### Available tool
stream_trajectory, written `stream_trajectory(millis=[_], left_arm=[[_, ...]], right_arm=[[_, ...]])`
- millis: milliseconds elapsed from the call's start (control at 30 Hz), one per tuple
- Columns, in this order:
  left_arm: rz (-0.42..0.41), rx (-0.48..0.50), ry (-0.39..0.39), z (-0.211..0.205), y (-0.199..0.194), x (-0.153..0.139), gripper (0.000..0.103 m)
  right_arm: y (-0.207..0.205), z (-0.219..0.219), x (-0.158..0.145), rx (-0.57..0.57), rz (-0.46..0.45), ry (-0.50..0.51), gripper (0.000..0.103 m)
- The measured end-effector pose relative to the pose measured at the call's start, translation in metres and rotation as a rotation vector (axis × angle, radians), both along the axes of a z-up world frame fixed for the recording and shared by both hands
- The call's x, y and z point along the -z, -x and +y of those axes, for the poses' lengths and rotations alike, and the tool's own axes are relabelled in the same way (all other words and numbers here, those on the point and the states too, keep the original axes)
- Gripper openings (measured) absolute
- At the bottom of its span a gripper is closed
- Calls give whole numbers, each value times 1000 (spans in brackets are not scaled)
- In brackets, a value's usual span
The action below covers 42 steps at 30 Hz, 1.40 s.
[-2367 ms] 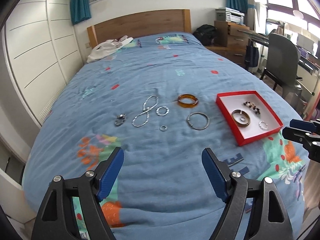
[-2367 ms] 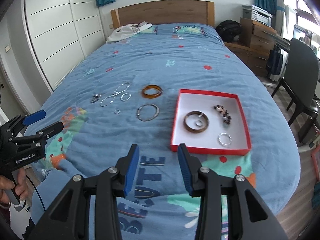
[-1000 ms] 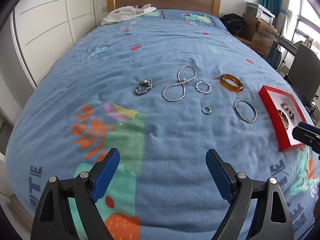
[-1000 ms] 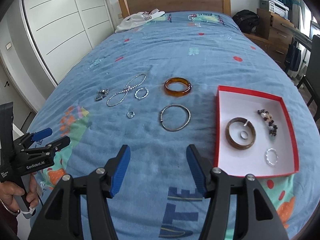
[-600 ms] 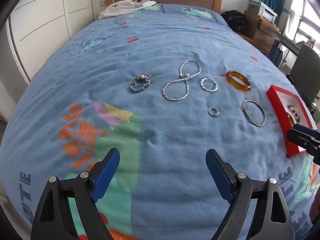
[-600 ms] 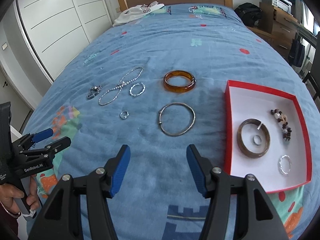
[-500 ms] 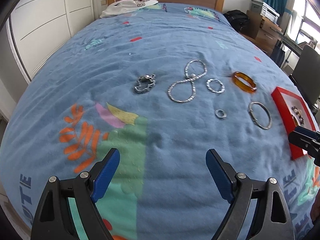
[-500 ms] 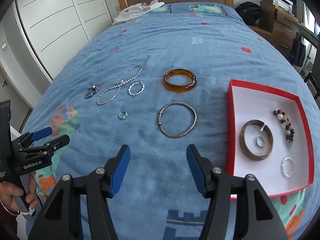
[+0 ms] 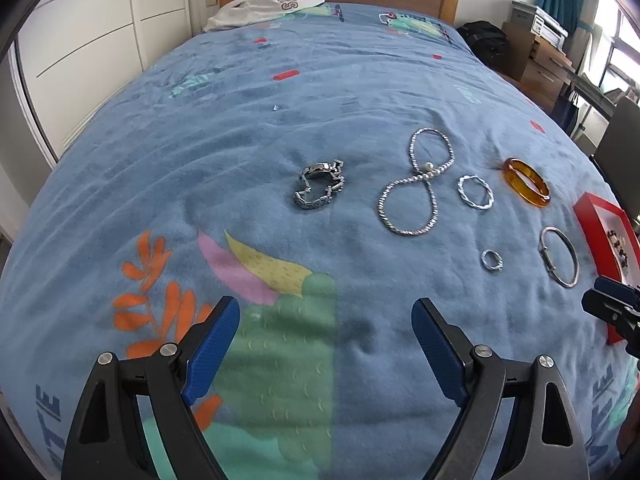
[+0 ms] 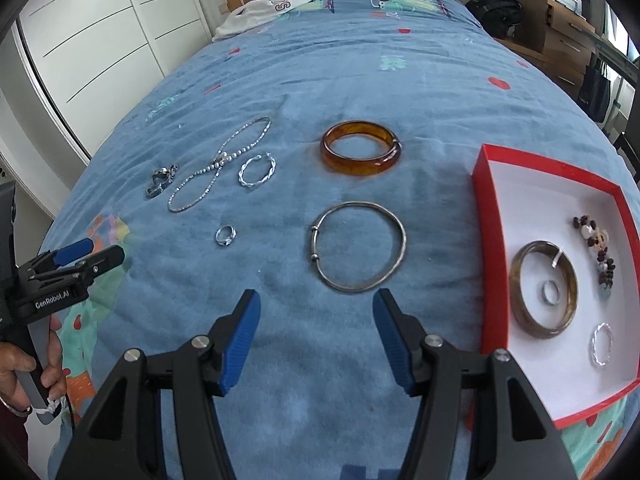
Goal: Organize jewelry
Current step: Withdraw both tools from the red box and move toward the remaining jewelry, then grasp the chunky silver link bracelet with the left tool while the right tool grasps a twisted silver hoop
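Both views have closed in on the bed since 0.5 s ago. Right hand-held gripper [image 10: 316, 332], jaws wide and empty, now sits just short of the thin silver bangle [image 10: 359, 252], left of the red-rimmed white tray [image 10: 486, 184]; likely next pick. Left hand-held gripper [image 9: 325, 340] wide, empty.

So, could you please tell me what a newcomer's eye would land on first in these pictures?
Probably the red box at the right, holding a brown bangle, beads and rings. Next, the amber bangle and thin silver bangle lying apart on the blue bedspread, straight ahead of the open right hand-held gripper.
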<state>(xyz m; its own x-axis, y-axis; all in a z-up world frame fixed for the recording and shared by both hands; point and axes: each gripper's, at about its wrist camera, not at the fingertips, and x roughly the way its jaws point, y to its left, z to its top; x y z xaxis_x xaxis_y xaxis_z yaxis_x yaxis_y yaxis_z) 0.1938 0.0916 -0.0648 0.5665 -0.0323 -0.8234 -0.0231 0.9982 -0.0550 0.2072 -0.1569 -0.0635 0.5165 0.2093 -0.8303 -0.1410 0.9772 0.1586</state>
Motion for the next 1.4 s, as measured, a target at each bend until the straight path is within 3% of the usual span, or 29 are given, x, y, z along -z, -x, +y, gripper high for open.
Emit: stream_trajectory(millis=[867,1400], left_arm=[[-41,24,-11,32,-56,15,87],[-60,80,11,31,-100,28,84]], right_arm=[[-23,20,6,-2,-33,5,57],[-100,63,20,-126,-49,-33,57]])
